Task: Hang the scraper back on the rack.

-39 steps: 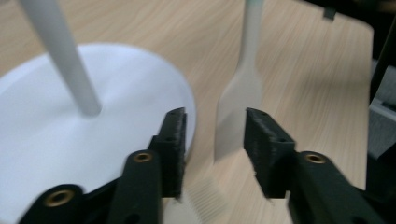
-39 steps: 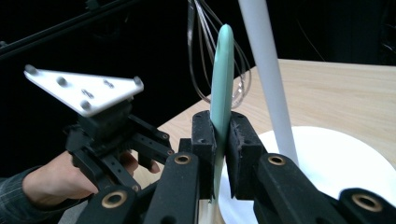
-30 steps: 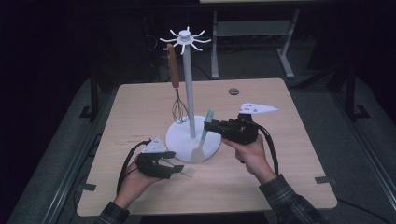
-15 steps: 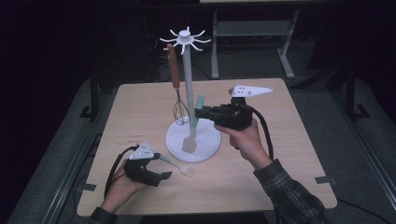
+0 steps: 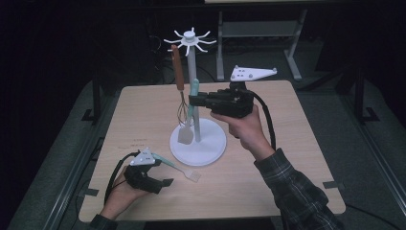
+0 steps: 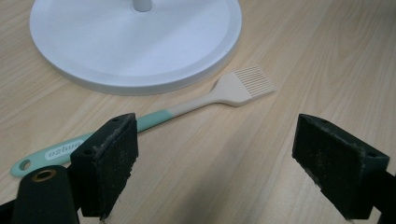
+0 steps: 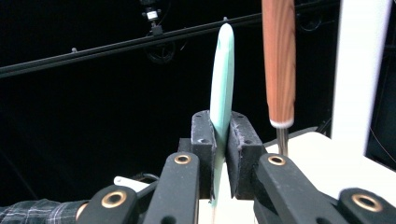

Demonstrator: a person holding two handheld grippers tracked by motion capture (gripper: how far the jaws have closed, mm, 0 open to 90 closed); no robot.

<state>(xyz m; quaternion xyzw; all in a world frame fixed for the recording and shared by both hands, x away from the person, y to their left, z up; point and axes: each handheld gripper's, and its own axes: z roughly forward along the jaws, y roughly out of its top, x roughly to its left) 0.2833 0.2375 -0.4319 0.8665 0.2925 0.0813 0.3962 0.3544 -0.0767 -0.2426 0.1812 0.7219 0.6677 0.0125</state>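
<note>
A white utensil stand (image 5: 191, 81) rises from a round base (image 5: 210, 148) at mid-table, with hook arms at its top. A whisk with a wooden handle (image 5: 177, 72) hangs from one arm. My right gripper (image 5: 193, 101) is shut on a spatula's mint handle (image 7: 222, 88) and holds it upright beside the pole, its beige blade (image 5: 186, 136) just above the base. A mint-handled pastry brush (image 5: 180, 168) lies flat on the table in front of the base. My left gripper (image 5: 162, 186) stands open at its handle end, and the brush (image 6: 196, 105) lies beyond the jaws.
The round base (image 6: 135, 46) lies close ahead of the left gripper. In the right gripper view the wooden whisk handle (image 7: 279, 60) and the white pole (image 7: 359, 70) stand just right of the spatula. Dark floor and metal frames surround the table (image 5: 297, 129).
My right gripper has risen and moved left toward the pole with the spatula. My left gripper has drawn back to the left, and the brush now lies uncovered on the table.
</note>
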